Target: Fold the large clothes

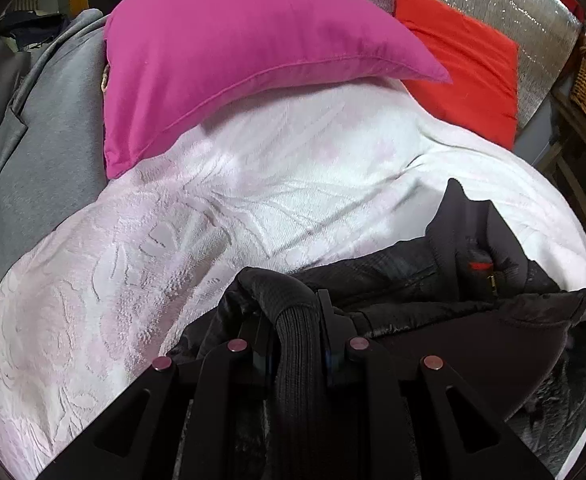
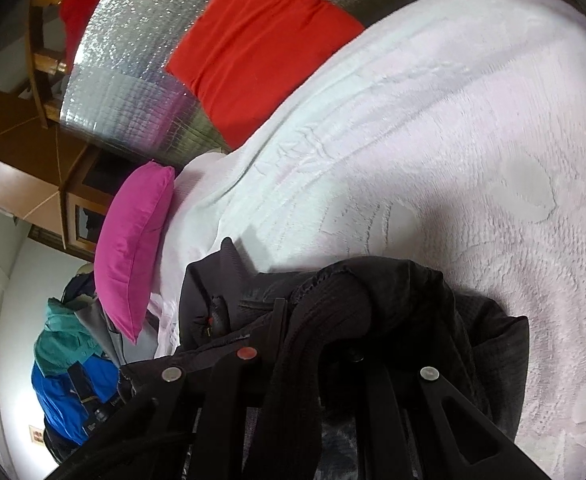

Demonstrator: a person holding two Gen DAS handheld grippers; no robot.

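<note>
We hold a black jacket (image 1: 405, 280) over the white textured bedspread (image 1: 253, 184), its body lying at the near edge of the bed. Our left gripper (image 1: 295, 336) has its fingers clamped on a ribbed knit cuff (image 1: 293, 344); our right gripper (image 2: 317, 340) has its fingers pinched on another ribbed fold of the jacket. A magenta pillow (image 1: 229, 52) and a red cushion (image 1: 461, 64) rest further back, with a grey garment (image 1: 41, 136) just beside the pillow
</note>
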